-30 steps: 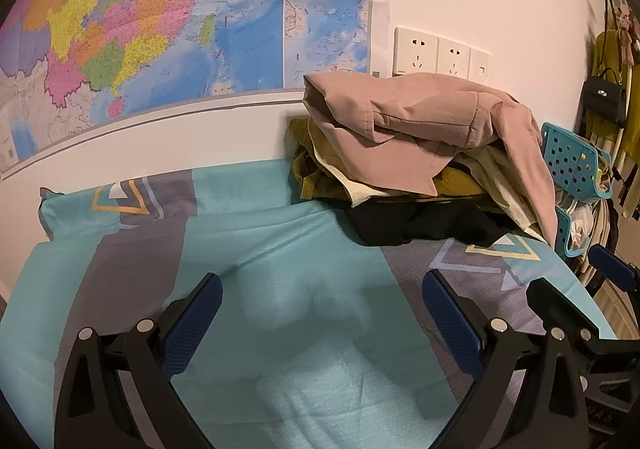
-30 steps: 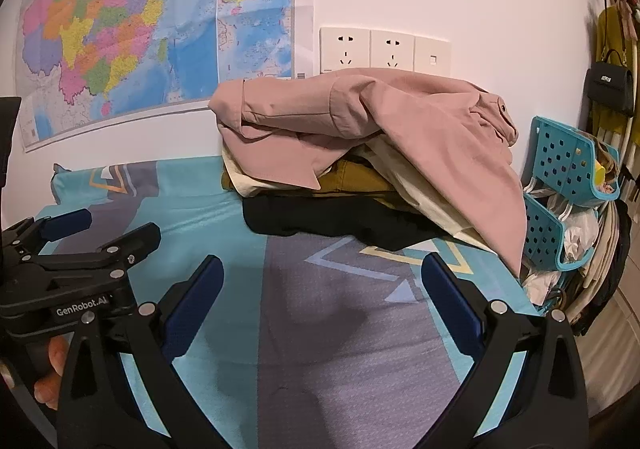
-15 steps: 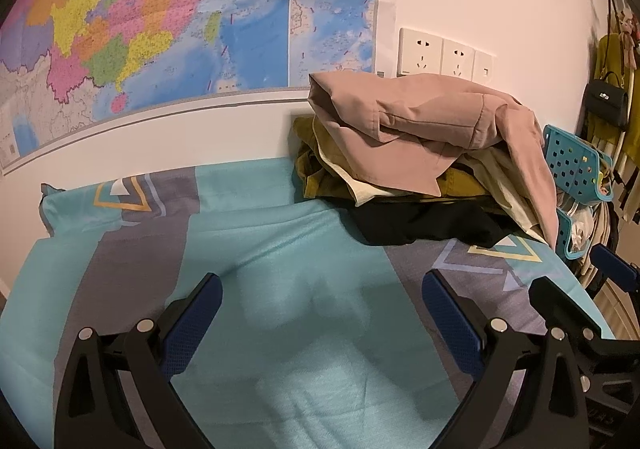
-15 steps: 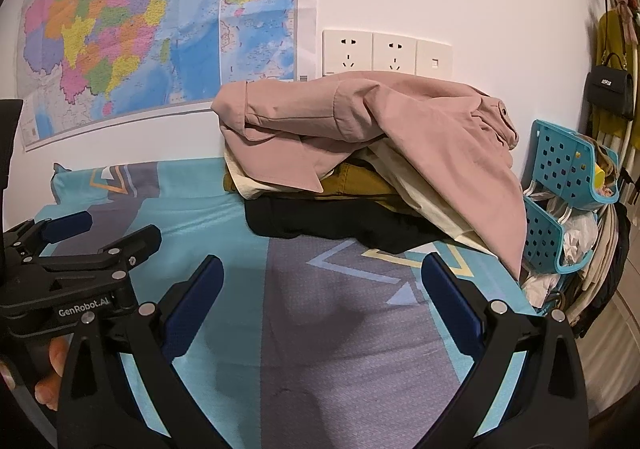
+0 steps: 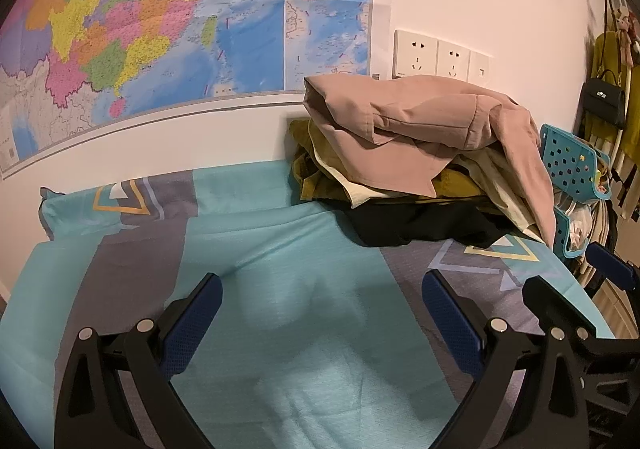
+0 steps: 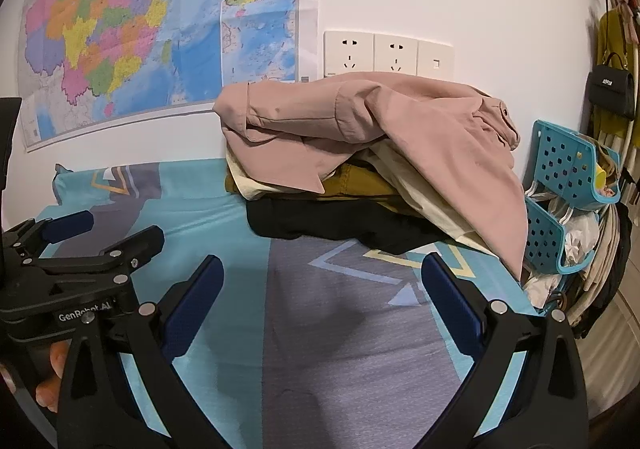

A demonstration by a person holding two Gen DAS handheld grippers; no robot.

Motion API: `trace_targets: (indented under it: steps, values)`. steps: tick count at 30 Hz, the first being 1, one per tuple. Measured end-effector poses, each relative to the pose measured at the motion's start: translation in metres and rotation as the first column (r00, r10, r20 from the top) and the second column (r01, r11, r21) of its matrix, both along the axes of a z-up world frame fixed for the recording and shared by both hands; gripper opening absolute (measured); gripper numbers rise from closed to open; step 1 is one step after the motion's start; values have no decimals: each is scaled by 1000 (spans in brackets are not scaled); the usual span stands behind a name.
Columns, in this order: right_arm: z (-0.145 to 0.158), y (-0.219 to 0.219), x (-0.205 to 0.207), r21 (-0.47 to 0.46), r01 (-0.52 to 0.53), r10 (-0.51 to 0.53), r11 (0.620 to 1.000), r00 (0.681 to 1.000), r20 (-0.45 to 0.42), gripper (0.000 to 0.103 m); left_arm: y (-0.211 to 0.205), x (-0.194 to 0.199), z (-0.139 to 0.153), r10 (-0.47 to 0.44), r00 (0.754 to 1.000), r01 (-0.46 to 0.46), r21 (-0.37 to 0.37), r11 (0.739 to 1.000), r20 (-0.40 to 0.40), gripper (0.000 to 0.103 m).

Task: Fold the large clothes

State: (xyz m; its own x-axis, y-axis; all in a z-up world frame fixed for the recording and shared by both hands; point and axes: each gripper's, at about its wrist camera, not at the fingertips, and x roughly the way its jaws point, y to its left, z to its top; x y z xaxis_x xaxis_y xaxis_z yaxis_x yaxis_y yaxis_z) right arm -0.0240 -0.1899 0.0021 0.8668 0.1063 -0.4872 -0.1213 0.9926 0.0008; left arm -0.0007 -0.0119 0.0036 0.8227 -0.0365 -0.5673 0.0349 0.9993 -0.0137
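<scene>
Lying lengthwise along the wall (seemingly), pink jacket (image 6: 400, 129), sleeve drooping right.

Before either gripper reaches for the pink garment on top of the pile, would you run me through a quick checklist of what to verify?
1. Left gripper open, holding nothing: ok.
2. Right gripper open, holding nothing: ok.
3. Pink garment on top of the pile, nothing over it: ok.
4. Bedspread in front of the pile free for laying it out: ok.
5. Garment hem hangs toward the blue basket; whether it could snag there: cannot tell.
</scene>
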Motion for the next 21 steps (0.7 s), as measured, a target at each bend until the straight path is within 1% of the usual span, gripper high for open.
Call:
trace_targets:
  steps: [21]
  values:
    - [1, -2, 0, 6, -4, 4, 1000, 1000, -4, 98, -1, 2, 3, 5, 1000, -5, 4, 1000, 5, 97]
